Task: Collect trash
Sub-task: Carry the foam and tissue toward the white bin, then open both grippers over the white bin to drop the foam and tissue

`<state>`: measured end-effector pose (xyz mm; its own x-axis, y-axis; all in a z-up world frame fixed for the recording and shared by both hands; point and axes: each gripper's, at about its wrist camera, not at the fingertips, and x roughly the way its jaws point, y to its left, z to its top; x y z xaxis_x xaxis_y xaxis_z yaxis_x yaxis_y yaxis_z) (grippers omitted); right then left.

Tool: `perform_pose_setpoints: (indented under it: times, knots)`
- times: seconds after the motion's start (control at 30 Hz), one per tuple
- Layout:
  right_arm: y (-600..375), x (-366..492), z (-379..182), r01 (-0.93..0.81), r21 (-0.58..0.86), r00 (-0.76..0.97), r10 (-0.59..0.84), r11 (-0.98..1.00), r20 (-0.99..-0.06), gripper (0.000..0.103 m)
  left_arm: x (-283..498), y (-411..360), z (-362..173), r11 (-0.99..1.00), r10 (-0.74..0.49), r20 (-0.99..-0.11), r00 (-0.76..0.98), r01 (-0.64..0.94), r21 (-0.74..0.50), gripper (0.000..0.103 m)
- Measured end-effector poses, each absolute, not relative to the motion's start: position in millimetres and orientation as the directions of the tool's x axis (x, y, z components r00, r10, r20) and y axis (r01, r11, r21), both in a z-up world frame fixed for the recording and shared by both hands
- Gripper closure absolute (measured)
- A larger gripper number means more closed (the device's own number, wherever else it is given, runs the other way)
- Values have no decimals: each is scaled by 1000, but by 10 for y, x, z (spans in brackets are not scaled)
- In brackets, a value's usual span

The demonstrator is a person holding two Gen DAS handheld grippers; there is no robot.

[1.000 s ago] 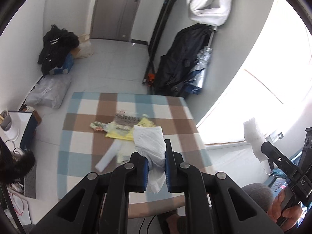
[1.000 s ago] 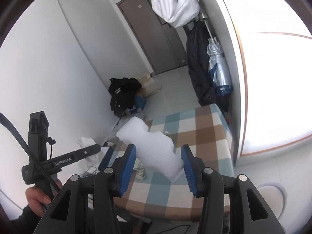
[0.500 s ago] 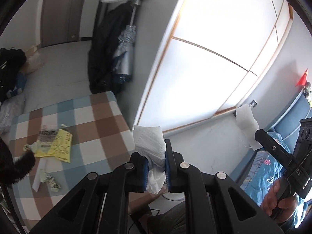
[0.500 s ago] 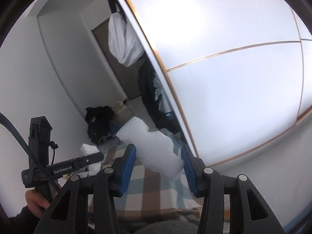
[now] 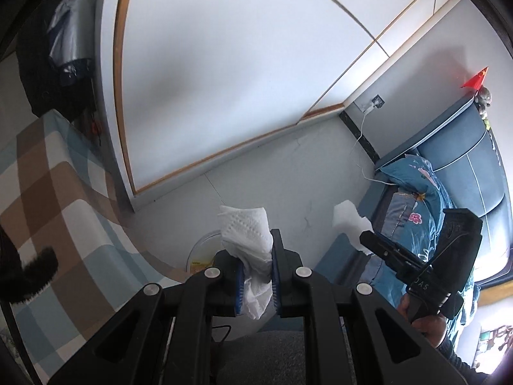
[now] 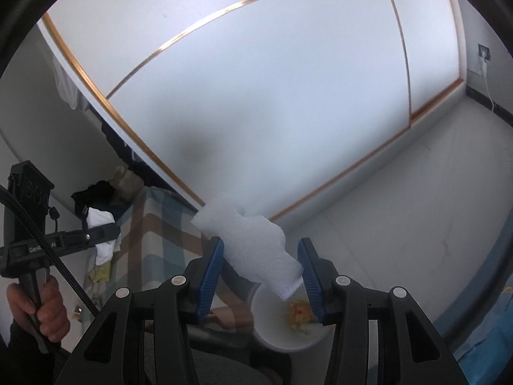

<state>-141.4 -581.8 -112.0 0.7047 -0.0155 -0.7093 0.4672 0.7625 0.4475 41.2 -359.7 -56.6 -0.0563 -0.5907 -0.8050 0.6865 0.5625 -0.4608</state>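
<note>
My left gripper [image 5: 255, 258] is shut on a crumpled white paper towel [image 5: 245, 232] and holds it in the air above the floor. A white waste bin [image 5: 200, 250] stands just below and left of it, by the table. My right gripper [image 6: 260, 264] is shut on a white foam piece [image 6: 253, 245], held above the same white bin [image 6: 282, 320], which holds a yellow scrap [image 6: 298, 316]. The right gripper and its foam [image 5: 348, 224] also show in the left wrist view. The left gripper with its towel [image 6: 102, 237] shows in the right wrist view.
A table with a brown, blue and white checked cloth [image 5: 48, 192] lies to the left, with trash scraps [image 6: 101, 272] on it. A white wardrobe with sliding doors [image 5: 240, 80] fills the back. A blue bed [image 5: 426, 211] stands to the right. Grey tiled floor [image 6: 400, 211] surrounds the bin.
Both grippers have swung right, away from the table, and down toward the floor by the wardrobe. The white bin has come into view below them. Both keep their hold.
</note>
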Motion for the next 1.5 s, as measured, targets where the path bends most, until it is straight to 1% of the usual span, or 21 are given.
perform_pose_setpoints:
  times: [0.13,0.3,0.67,1.07,1.1,1.17,1.37,1.5]
  knots:
    - [-5907,-1397,-1558,515,456,644,23,726,-764,56,453,-3795,-862,558,-546,-827,-133,679,-477,94]
    - [-5863,-1334,-2077,552,470,571,99,689,-815,56,478,-3978,-1076,559,-512,-832,-211,653,-510,94]
    - [-5724,-1123,-2760,574,489,448,248,657,-859,55,568,-4255,-1363,550,-444,-842,-308,648,-527,94]
    - [-5609,-971,-3131,573,497,360,345,652,-867,52,573,-4432,-1627,549,-393,-839,-377,635,-543,94]
    - [-5594,-967,-3140,569,498,356,350,654,-866,47,559,-4444,-1649,549,-387,-839,-383,636,-543,94]
    - [-5558,-954,-3155,562,500,352,357,659,-865,42,541,-4457,-1690,549,-375,-840,-392,636,-542,94]
    - [-5585,-1024,-3138,564,501,356,354,656,-865,42,507,-4500,-1786,559,-347,-841,-415,628,-541,94]
    - [-5686,-1137,-3086,584,471,350,318,662,-881,42,476,-4527,-1837,566,-323,-842,-433,625,-538,94]
